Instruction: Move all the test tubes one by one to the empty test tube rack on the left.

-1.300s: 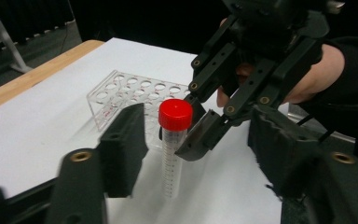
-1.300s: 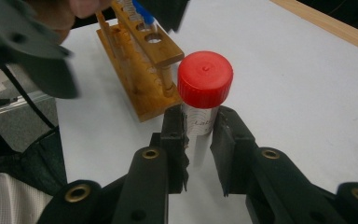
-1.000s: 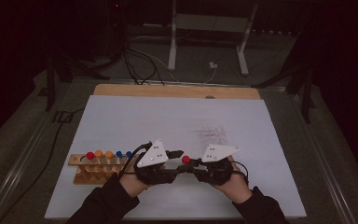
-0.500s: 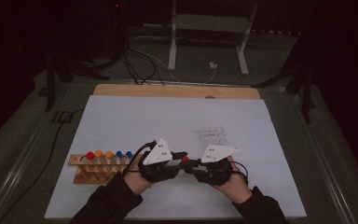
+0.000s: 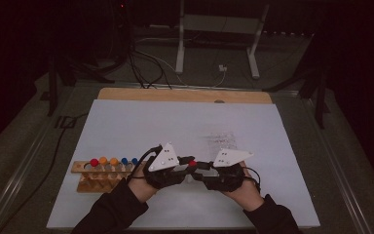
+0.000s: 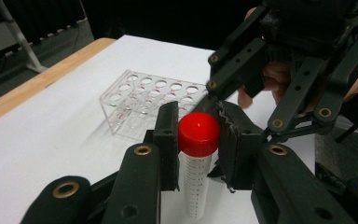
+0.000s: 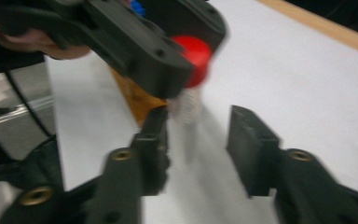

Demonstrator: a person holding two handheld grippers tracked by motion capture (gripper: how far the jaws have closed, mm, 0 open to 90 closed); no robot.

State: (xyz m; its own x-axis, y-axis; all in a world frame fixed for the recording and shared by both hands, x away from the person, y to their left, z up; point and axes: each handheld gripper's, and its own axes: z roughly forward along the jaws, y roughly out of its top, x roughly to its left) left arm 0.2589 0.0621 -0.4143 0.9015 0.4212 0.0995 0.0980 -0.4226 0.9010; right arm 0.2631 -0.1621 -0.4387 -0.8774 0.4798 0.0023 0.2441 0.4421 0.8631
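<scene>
A clear graduated tube with a red cap (image 6: 198,133) stands upright between the pads of my left gripper (image 6: 199,116), which is shut on the cap; its jaws have just been closing. My right gripper (image 7: 198,126) faces it from the other side. Its jaws have just been opening and now stand apart, with the tube's body (image 7: 189,105) just beyond their tips and untouched. In the high view both grippers meet at the mat's front, the left gripper (image 5: 187,165) and the right gripper (image 5: 203,169) with the red cap (image 5: 192,163) between them.
A clear plastic rack (image 6: 144,100) with several empty holes stands on the white mat (image 5: 175,122) behind the grippers. A wooden rack (image 5: 104,178) with several colour-capped tubes sits at the front left. A wooden board edge (image 5: 185,95) runs along the far side.
Both hands stay in place at the mat's front with the red-capped tube between them. The left gripper's grey plate has tilted slightly.
</scene>
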